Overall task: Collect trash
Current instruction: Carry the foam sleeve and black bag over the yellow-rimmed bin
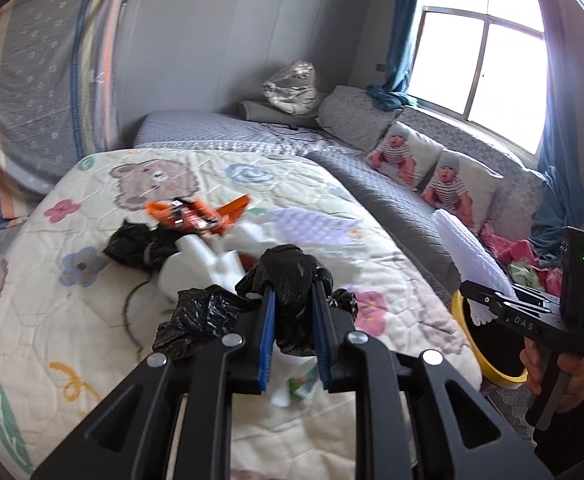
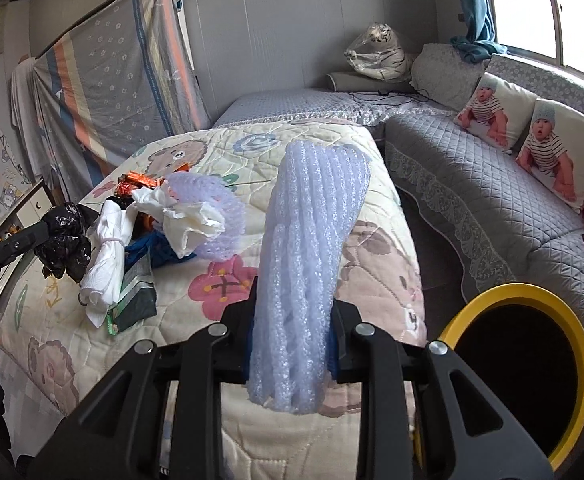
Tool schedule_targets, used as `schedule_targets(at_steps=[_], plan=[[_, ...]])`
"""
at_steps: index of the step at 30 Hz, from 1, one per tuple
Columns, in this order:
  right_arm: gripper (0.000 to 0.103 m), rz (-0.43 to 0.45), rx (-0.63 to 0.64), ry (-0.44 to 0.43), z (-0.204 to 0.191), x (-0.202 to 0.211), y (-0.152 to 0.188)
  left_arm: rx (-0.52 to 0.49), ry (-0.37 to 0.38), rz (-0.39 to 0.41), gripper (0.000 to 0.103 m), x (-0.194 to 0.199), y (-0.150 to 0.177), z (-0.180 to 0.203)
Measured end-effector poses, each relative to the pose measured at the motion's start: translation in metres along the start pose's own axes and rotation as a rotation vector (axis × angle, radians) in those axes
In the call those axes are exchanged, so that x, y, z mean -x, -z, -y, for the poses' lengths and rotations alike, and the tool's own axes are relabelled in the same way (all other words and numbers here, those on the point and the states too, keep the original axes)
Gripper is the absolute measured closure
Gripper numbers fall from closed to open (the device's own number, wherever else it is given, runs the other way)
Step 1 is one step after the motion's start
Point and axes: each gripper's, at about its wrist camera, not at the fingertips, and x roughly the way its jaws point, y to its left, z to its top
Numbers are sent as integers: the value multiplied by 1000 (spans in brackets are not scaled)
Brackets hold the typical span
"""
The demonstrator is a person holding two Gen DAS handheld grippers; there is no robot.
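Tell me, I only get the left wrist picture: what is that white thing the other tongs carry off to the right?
Observer: A white foam net sleeve. The right tongs are shut on its lower part and the rest sticks out ahead of them.
Operator: And the yellow ring below it?
Observer: That is the rim of a bin. Its round mouth is open and dark inside, right beside the corner of the bed.
Operator: Besides the black bag in the left tongs, what lies on the quilt that I can't make out?
Observer: A dark green packet, at the near edge of the pile, against some crumpled white tissue.
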Motion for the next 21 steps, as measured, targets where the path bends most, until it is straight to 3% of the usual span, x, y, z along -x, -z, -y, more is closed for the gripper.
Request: schedule_targets(at_steps=[10,21], plan=[[78,27,-108,164,75,28,10,-151,148,-47,86,-45,-21,88],[78,-18,-217,326,145,43,45,-282,337,-114,86,-107,-22,191]])
